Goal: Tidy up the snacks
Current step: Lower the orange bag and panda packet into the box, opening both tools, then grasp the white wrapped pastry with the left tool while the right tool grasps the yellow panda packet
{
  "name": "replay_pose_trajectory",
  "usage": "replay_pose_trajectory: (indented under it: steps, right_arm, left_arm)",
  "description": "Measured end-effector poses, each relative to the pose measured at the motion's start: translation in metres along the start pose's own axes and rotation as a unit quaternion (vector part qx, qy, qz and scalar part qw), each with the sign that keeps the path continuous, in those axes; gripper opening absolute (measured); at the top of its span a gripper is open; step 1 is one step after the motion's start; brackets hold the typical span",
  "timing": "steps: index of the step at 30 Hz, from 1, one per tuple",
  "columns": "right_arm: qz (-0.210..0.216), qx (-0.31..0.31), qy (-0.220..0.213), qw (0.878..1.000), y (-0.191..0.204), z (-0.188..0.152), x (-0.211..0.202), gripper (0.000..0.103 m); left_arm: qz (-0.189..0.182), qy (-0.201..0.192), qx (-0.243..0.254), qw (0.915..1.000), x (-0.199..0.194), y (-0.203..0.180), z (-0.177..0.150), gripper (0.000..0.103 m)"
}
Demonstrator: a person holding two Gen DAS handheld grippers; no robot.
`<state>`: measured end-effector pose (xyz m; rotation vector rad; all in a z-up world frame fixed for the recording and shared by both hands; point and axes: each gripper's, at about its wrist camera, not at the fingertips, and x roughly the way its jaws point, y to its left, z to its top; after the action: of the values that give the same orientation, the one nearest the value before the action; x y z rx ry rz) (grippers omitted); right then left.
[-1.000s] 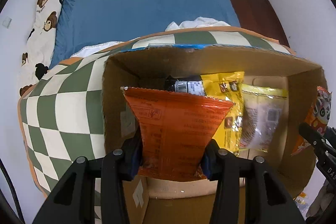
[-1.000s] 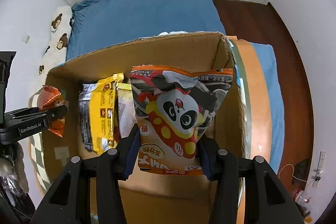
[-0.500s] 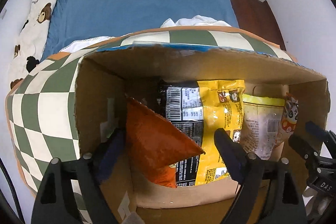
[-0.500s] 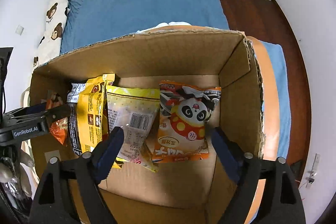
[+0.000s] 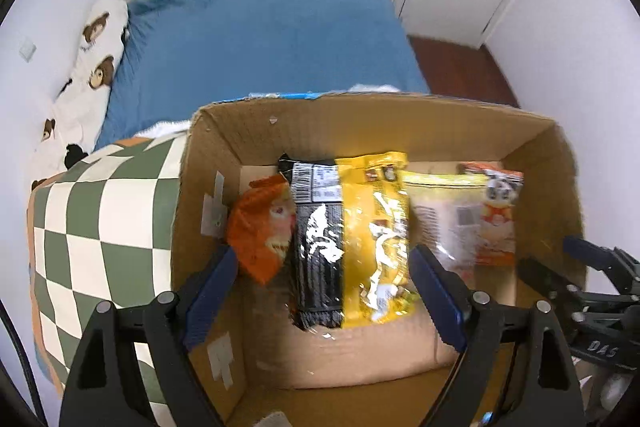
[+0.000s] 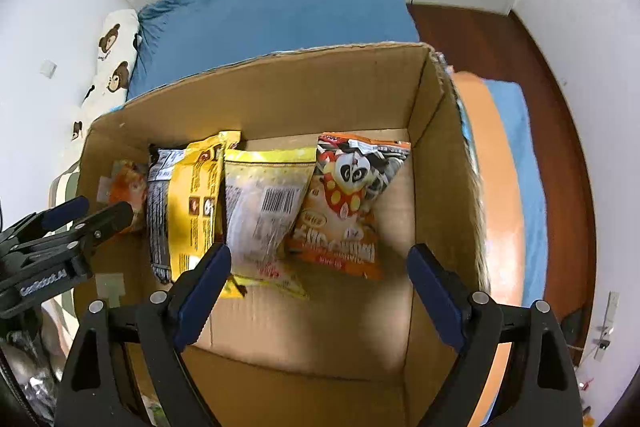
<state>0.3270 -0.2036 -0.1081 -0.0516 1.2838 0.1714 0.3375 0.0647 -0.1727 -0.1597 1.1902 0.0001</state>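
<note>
An open cardboard box (image 5: pixel 360 119) holds a row of snack bags: an orange bag (image 5: pixel 260 227) at the left, a black bag (image 5: pixel 316 243), a yellow bag (image 5: pixel 376 235), a clear yellow-topped bag (image 6: pixel 264 203) and a panda bag (image 6: pixel 348 199) at the right. My left gripper (image 5: pixel 324 291) is open and empty above the box's near left part. My right gripper (image 6: pixel 320 287) is open and empty above the near right part. The box (image 6: pixel 280 87) also shows in the right wrist view.
The box stands on a green and white checkered cloth (image 5: pixel 100 219). Behind it is a blue bed (image 5: pixel 260 39) with a bear-print pillow (image 5: pixel 92 51). A dark wood floor (image 6: pixel 480 31) and white doors lie at the right.
Both grippers opened and let go of their bags: the orange bag now rests at the box's left end, the panda bag at the right end. Both grippers have drawn back and up.
</note>
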Motion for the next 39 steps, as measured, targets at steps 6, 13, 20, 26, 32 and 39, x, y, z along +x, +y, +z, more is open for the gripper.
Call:
replay_pose_trajectory:
  steps: [6, 13, 20, 26, 32, 39]
  right_arm:
    - [-0.006, -0.01, -0.046, 0.999, 0.013, -0.034, -0.034, 0.092]
    - [-0.008, -0.022, -0.104, 0.994, 0.028, -0.074, -0.085, 0.092]
    - [0.005, -0.024, -0.149, 0.989, 0.039, -0.11, -0.137, 0.092]
    - [0.025, -0.011, -0.163, 0.986, 0.041, -0.142, -0.166, 0.092]
    - [0.057, 0.026, -0.14, 0.988, 0.033, -0.184, -0.168, 0.092]
    - [0.054, 0.081, -0.035, 0.995, 0.004, -0.259, -0.1, 0.092]
  left_arm:
    - [0.013, -0.053, 0.01, 0.9985, -0.041, -0.008, -0.032, 0.087]
    - [0.019, -0.105, 0.011, 0.9942, -0.089, -0.015, -0.067, 0.087]
    - [0.011, -0.144, 0.008, 0.9895, -0.133, -0.017, -0.098, 0.087]
    - [0.006, -0.155, 0.006, 0.9879, -0.153, -0.017, -0.124, 0.087]
    - [0.011, -0.124, 0.005, 0.9922, -0.141, -0.016, -0.172, 0.087]
    - [0.049, -0.029, 0.038, 0.9976, -0.077, -0.006, -0.237, 0.087]
